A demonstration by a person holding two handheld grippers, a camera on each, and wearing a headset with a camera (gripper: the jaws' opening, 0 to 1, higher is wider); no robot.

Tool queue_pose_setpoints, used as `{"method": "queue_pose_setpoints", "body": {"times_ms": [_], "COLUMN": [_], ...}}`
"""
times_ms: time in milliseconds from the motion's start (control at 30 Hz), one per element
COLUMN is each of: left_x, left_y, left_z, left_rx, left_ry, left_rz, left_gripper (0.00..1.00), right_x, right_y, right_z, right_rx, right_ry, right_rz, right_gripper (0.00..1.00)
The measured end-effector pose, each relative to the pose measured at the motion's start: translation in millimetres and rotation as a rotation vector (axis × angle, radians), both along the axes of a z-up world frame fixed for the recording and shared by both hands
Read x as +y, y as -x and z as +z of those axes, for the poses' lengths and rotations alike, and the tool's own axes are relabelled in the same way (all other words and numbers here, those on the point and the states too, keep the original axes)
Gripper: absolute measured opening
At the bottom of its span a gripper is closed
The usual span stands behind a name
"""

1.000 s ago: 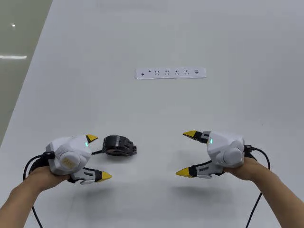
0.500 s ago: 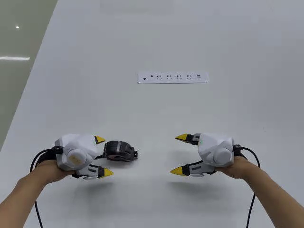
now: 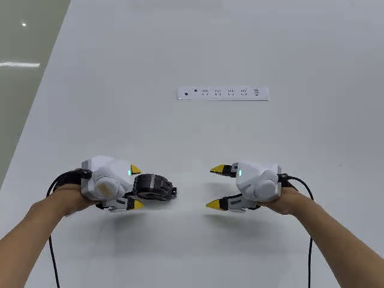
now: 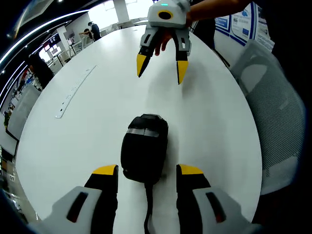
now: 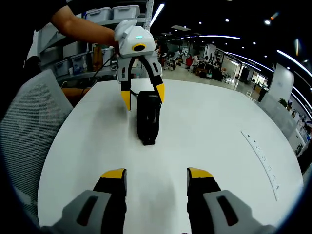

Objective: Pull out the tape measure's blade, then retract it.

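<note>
Left gripper (image 3: 137,187) (image 4: 147,170), white with yellow tips, is spread wide around one end of the chunky black tape measure (image 3: 153,185) (image 4: 145,148) (image 5: 147,117) lying near-left on the white table (image 3: 240,138), not squeezing it. Right gripper (image 3: 215,187) (image 5: 156,173) is wide too, empty, facing it from the right. Long white power strip (image 3: 222,93) sits farther back.

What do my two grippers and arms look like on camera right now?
The left gripper and right gripper match: rounded white housings with a round disc on the side, black-and-grey jaws ending in pointed yellow tips, and a small green light near the jaws. A black cable trails back from each. Both forearms are bare, with no sleeves or gloves.
</note>
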State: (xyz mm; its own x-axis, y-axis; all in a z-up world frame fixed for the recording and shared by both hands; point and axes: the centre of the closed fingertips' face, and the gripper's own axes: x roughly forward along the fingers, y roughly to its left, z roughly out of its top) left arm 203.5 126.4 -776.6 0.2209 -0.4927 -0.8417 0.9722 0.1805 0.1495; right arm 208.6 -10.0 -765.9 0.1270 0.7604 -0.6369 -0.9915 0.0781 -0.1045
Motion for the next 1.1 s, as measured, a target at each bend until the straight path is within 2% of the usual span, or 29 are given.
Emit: {"method": "queue_pose_setpoints", "body": {"times_ms": [133,233,500,733,1100], "left_x": [0.5,-0.3,-6.9,-9.8,-10.1], "left_y": [-4.6,-2.7,-3.2,-2.9,-6.0], "left_z": [-7.5,-7.8,-8.3,-10.8,-15.5], "left_rx": [0.007,0.027,0.029,0.039,0.033], "left_ry": [-0.013,-0.026,-0.030,-0.043,-0.052], "left_rz": [-0.018,-0.024,-0.057,-0.078,-0.093], "left_gripper": [0.41,0.37,0.35,0.32,0.30], "right_x": [8.5,14.4,32.6,46.7,60.0], "right_y": [-0.7,-1.2,-2.8,-8.9,-3.8], "right_z": [-5.2,-8.1,-11.6,-13.0,-25.1], "right_rx": [0.012,0.010,0.011,0.031,0.053], "right_ry": [-0.002,0.000,-0.009,-0.026,-0.012], "right_rz": [0.008,0.018,0.046,0.036,0.062], "right_gripper": [0.47,0.46,0.41,0.38,0.33]}}
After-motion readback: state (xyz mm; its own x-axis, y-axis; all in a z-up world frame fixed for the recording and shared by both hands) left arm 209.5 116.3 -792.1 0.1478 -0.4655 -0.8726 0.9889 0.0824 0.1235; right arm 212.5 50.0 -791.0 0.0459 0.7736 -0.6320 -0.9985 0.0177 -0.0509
